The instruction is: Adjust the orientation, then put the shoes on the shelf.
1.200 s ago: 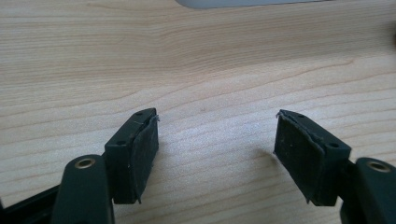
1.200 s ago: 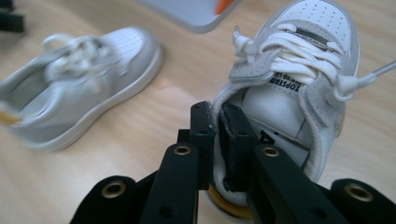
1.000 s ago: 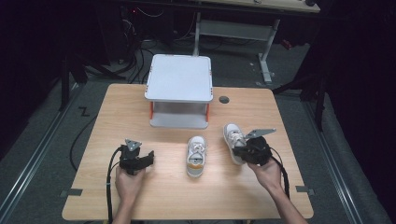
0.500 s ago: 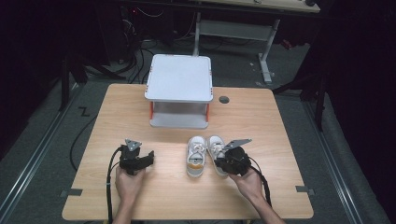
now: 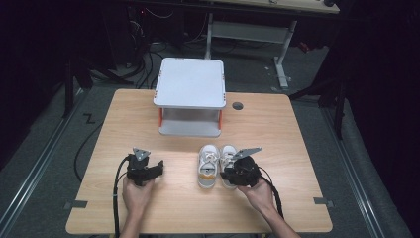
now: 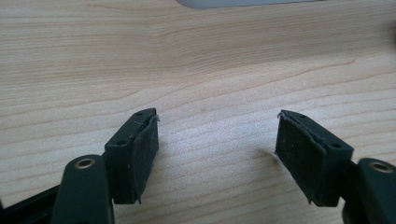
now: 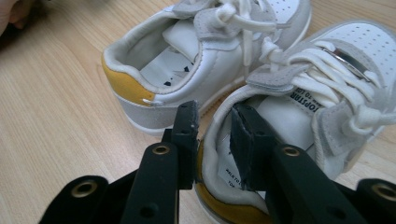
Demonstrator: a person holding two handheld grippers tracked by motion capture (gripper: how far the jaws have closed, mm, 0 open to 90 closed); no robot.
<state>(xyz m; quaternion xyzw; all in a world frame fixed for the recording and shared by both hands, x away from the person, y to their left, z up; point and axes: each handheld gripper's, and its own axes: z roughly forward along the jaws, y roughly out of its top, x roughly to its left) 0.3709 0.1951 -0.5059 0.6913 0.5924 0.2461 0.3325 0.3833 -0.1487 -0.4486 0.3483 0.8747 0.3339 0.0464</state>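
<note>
This looks like a lab or recording room set up for handling trials. A plain light-wood tabletop point(image 5: 148, 111) with a round cable hole point(image 5: 237, 105) stands on grey carpeted floor point(image 5: 44, 148), in a pool of light with darkness all around. At 12 o'clock beyond it stands a metal-framed workbench point(image 5: 247, 27), with loose cables point(image 5: 143, 54) at 11 o'clock. Metal floor rails point(image 5: 34, 166) run along 9 and 3 o'clock, and tape marks point(image 5: 89, 118) dot the carpet.
</note>
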